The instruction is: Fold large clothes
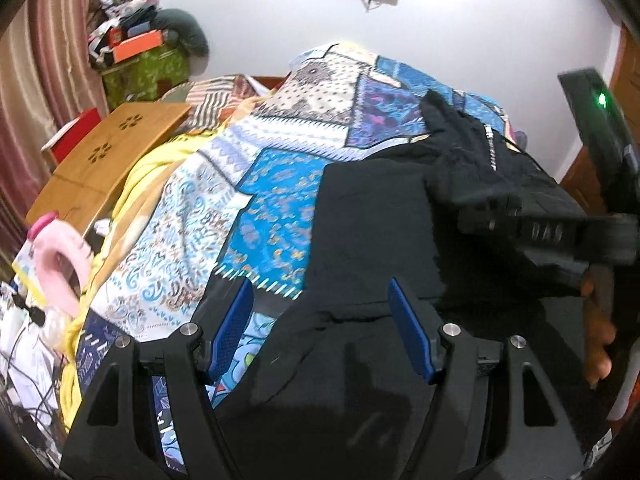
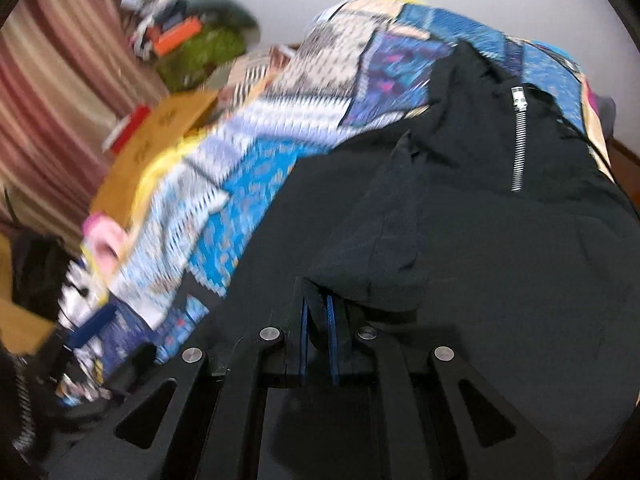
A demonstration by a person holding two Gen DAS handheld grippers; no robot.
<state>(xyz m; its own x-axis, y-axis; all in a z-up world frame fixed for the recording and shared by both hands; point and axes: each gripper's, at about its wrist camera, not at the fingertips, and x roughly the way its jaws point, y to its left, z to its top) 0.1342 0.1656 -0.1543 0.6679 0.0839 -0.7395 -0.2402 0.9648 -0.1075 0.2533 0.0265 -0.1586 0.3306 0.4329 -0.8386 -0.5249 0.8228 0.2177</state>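
Patterned bedspread [image 1: 280,184], black zippered garment [image 2: 500,240] fold pinched by right claw [image 2: 318,320], left claw [image 1: 320,320] wide

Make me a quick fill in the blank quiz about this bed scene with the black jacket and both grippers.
The right gripper is shut on a fold of the black ____. The left gripper has its jaws ____. The jacket has a silver ____. It lies on a patchwork ____.
Missing words: jacket; open; zipper; blanket.

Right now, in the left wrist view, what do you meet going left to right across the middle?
Pink curved cushion → wooden lap table → yellow blanket → blue patterned patchwork bedspread → black zippered garment → right gripper.
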